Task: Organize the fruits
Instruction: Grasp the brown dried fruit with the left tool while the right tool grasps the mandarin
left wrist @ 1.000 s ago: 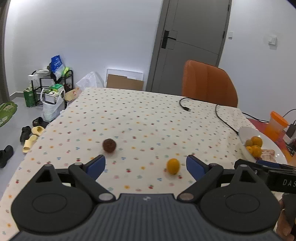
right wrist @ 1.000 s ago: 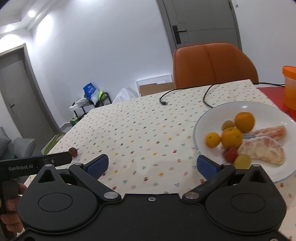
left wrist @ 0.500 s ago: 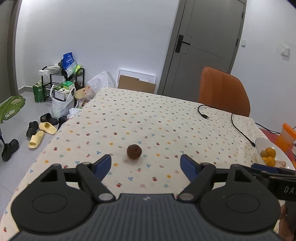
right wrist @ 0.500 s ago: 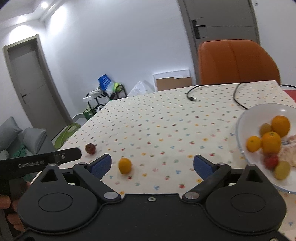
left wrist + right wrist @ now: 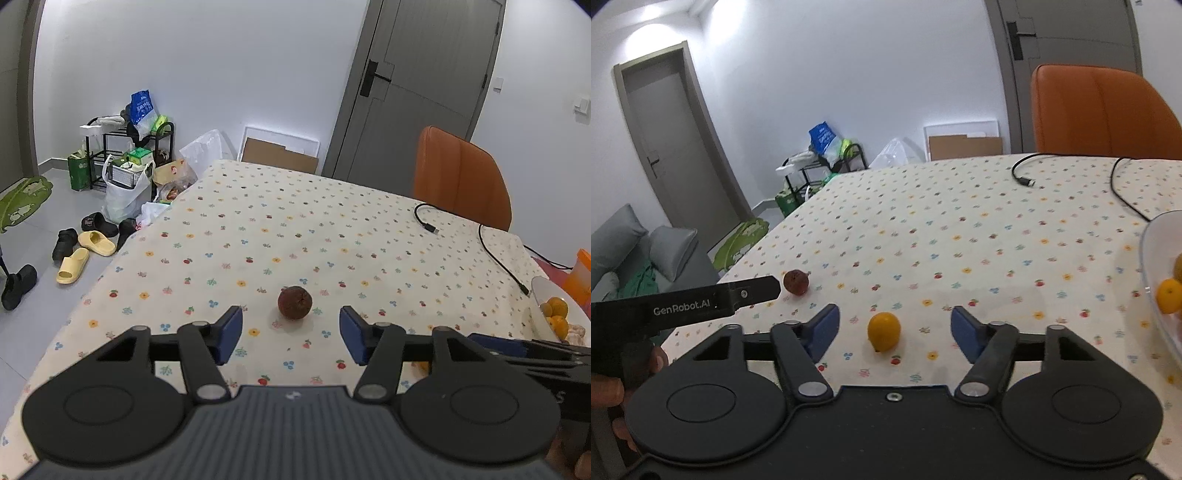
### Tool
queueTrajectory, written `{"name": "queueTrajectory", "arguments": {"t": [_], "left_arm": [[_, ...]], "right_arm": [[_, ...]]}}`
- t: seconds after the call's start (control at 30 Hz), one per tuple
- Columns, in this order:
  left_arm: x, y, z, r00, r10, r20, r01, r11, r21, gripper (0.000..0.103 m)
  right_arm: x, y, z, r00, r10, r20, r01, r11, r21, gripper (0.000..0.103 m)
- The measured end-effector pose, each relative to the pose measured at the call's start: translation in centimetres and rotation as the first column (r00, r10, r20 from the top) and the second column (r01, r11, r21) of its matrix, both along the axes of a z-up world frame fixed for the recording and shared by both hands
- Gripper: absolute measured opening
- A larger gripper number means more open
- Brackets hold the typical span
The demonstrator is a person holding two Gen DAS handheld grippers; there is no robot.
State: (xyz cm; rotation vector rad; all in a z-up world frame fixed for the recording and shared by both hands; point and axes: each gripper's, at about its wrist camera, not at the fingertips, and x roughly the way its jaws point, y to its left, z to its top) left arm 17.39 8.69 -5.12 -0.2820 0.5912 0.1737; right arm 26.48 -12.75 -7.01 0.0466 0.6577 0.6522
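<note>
Your left gripper (image 5: 291,334) hangs low over the flowered tablecloth (image 5: 332,229) with its jaws spread; they have just been closing, yet the blue pads (image 5: 229,334) touch nothing; the brown fruit (image 5: 294,302) sits on the cloth just ahead of the gap between them, a little beyond the fingertips and clear of both; your right gripper (image 5: 891,334) stands the same way, jaws parted and just narrowed, with the small yellow-orange fruit (image 5: 884,331) lying on the cloth in the gap between its pads, apart from each one; in the right wrist view the brown fruit shows farther left, just beside the tip of the left gripper's black finger; part of your left hand (image 5: 613,391) grips that tool at the left edge; the white plate (image 5: 1152,258) rests on the cloth at the far right, holding oranges (image 5: 1169,296) and, in the left wrist view, a pale peeled piece; a black cable (image 5: 1123,184) trails across the far side of the table toward the plate; an orange chair (image 5: 1100,110) stands behind the table; an orange container (image 5: 580,275) sits past the plate.
</note>
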Motion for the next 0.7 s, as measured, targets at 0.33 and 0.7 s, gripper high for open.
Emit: {"name": "queueTrajectory", "arguments": {"t": [0.33, 0.7], "left_arm": [[2.0, -0.1, -1.1, 0.999, -0.012, -0.039, 0.013, 1.0, 0.02, 0.05], [4.4, -1.0, -1.5, 0.998, -0.004, -0.056, 0.008, 0.996, 0.085, 0.035]], "right_arm": [[1.4, 0.5, -1.9, 1.0, 0.02, -0.015, -0.019, 1.0, 0.015, 0.022], [1.8, -1.6, -1.4, 0.999, -0.035, -0.022, 0.036, 0.998, 0.06, 0.022]]}}
